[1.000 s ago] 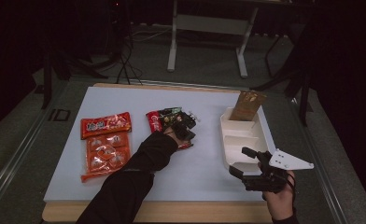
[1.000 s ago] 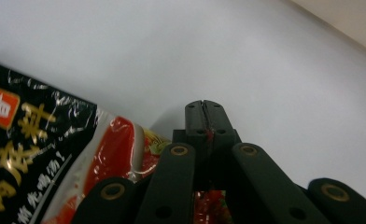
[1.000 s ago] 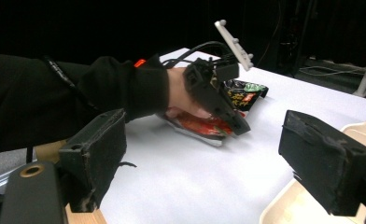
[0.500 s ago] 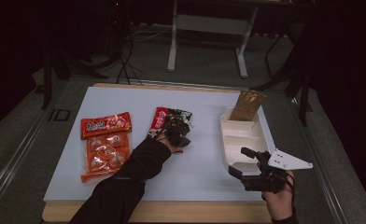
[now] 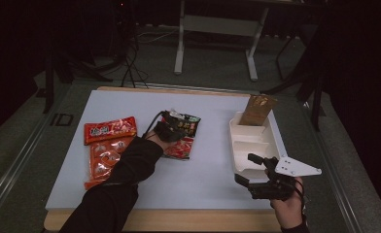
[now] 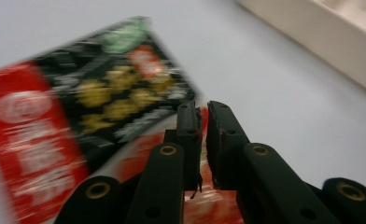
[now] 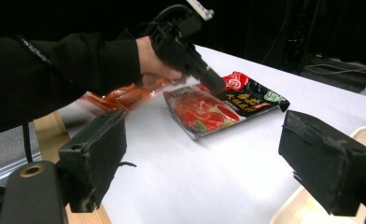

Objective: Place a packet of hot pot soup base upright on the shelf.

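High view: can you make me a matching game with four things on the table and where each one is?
Things:
1. red-and-black snack packet
2. white tray
3. brown paper bag
4. orange packets

Places:
A. left side of the table
B. upright at the tray's far end
C. middle of the table
D. right side of the table

Pairs: 1-C, 2-D, 3-B, 4-A
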### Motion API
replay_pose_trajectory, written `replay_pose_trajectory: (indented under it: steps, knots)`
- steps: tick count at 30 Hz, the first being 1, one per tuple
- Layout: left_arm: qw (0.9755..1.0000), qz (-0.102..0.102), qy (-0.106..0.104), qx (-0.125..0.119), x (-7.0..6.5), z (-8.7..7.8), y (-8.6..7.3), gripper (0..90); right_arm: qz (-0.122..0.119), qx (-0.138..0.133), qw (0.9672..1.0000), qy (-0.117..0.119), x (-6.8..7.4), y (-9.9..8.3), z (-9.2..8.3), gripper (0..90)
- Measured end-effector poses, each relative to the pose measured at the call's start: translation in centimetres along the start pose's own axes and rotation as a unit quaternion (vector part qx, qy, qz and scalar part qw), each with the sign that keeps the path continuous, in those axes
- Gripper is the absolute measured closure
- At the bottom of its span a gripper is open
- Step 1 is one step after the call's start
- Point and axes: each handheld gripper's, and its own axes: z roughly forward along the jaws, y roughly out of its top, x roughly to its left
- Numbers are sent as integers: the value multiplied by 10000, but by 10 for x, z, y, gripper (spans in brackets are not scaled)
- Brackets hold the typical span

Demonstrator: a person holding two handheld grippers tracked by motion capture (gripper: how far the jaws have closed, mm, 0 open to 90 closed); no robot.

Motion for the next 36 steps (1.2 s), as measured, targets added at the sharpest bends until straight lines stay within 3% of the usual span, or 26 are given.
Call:
replay_pose_trajectory:
  steps: [2,6,11,13,16,21,24,27,31,36]
  knots:
    - [9997,-207,97,-27,14,-6,-3,719,-26,-20,10000,14,0,0,0,149]
    - [9987,-429,273,-42,34,-9,-10,594,-42,16,10000,24,1,0,1,149]
    - [9961,-742,478,-31,58,-3,-19,533,-55,58,10000,49,1,-1,4,149]
    - [9947,-928,440,-109,63,0,-20,532,-65,72,9999,59,1,-1,4,149]
    - [9936,-956,583,-122,71,5,-17,532,-65,92,9999,74,1,-2,5,149]
    - [9936,-998,535,-15,78,14,-13,523,-27,123,9999,84,-1,-4,6,149]
    - [9930,-983,648,89,80,20,-11,521,-31,148,9998,88,-1,-4,7,149]
    - [9909,-1074,798,109,85,26,-10,516,-26,157,9998,92,-1,-5,7,149]
    - [9901,-1188,751,45,93,31,-9,516,-32,162,9998,91,0,-5,7,149]
    - [9887,-1352,632,136,100,42,-11,510,-2,177,9998,94,-2,-6,7,149]
